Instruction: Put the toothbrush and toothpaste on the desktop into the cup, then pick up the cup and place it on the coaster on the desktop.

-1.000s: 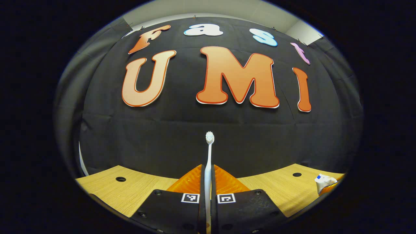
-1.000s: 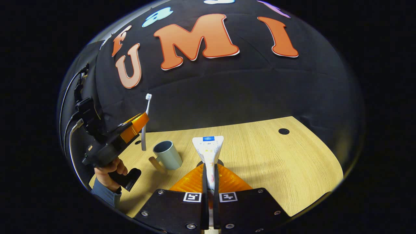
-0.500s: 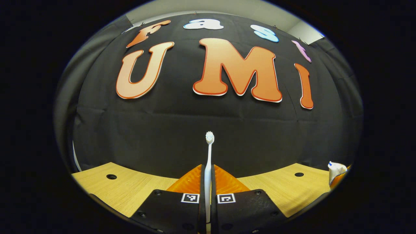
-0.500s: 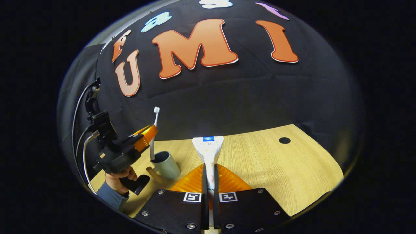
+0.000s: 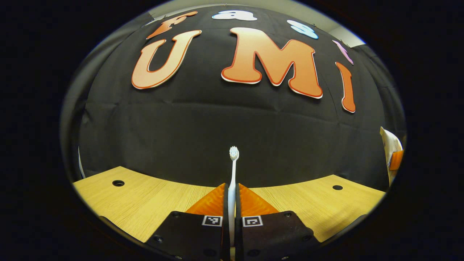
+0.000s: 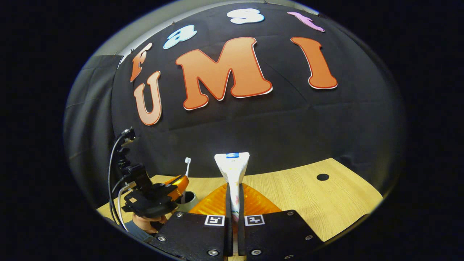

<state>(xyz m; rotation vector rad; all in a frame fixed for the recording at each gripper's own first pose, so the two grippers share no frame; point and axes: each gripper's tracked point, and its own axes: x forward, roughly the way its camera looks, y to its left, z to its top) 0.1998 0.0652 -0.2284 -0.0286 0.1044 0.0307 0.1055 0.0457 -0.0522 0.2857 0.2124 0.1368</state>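
Note:
A white toothbrush (image 5: 232, 177) stands upright between the orange fingers of my left gripper (image 5: 232, 197), which is shut on its handle, bristles up. In the right gripper view the same left gripper (image 6: 170, 188) holds the toothbrush (image 6: 187, 166) with its lower end down inside the pale grey-green cup (image 6: 190, 199) on the wooden desktop (image 6: 308, 195). My right gripper (image 6: 233, 197) is shut on a white toothpaste tube (image 6: 232, 168), its flat crimped end up. The tube (image 5: 389, 150) also appears at the right edge of the left gripper view, raised above the desk.
The desktop (image 5: 137, 203) has round cable holes (image 5: 118, 183) (image 5: 337, 187) (image 6: 322, 177). A hand and a blue sleeve (image 6: 143, 226) hold the left gripper, with cables (image 6: 116, 181) running off it. Black cloth hangs behind the desk.
The left gripper has come down with the toothbrush, whose lower end went into the cup. The right gripper has risen with the toothpaste tube and the cup has slid low in its view.

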